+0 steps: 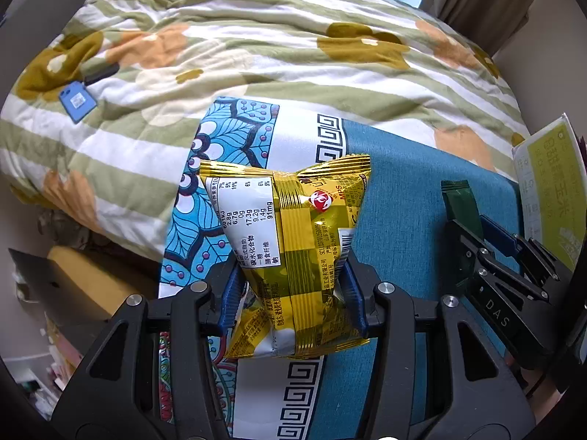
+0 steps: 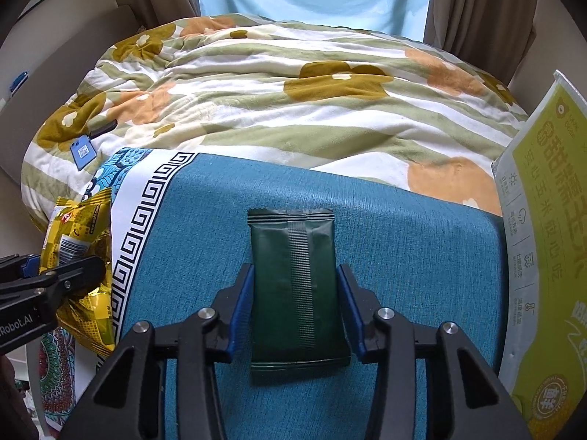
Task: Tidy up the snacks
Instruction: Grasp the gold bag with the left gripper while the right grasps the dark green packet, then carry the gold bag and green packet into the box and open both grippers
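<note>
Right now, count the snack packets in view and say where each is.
2. The yellow packet is in the left claw; the green packet is in the right claw. Others may be hidden.

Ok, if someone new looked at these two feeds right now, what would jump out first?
The shiny gold snack bag, pinched between the left gripper's blue pads and filling the left view. Next, the dark green packet, seam side up, between the right gripper's pads over the teal cloth. Behind both, the flowered quilt, with a yellow-green box at the right edge.
</note>
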Tool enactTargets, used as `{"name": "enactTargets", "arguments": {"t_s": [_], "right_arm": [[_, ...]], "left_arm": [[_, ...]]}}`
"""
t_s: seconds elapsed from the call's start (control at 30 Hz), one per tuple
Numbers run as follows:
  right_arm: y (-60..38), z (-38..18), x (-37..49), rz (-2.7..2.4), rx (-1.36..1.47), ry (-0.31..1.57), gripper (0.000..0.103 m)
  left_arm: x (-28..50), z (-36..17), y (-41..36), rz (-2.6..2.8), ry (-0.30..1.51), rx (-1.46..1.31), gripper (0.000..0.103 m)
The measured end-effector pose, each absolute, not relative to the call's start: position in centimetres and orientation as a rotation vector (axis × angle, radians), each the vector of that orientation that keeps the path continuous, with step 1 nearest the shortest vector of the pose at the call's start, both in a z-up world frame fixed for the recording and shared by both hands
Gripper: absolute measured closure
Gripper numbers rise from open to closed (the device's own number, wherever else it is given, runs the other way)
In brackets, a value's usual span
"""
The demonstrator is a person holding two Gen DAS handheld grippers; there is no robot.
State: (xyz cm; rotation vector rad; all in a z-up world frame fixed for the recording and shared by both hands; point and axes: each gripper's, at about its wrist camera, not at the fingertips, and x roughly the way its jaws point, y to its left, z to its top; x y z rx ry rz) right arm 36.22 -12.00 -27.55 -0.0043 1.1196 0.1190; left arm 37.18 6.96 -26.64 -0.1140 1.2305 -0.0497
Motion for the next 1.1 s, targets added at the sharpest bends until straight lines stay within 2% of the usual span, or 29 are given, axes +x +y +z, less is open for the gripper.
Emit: {"name": "enactTargets", "arguments": {"t_s": [0.23,0.7,1.1], "right_arm": [[-11.9,-23.6,33.8,0.142,0.042,1.055,0.062],[-13.9,-10.7,25.4,0.091,0.141,0.840,0.062],[-22.5,-4.9,17.4,-0.062,0.223,0.721,0.062]], "left_arm": [[34.5,-21.2,6.9,-0.084,1.142,-0.082,0.059],[26.8,-8.1,3.8,-0.276,0.848,-0.011,0.059],[22.8,-4.2,-8.4,-0.471,0.773,0.003,0.059]]}}
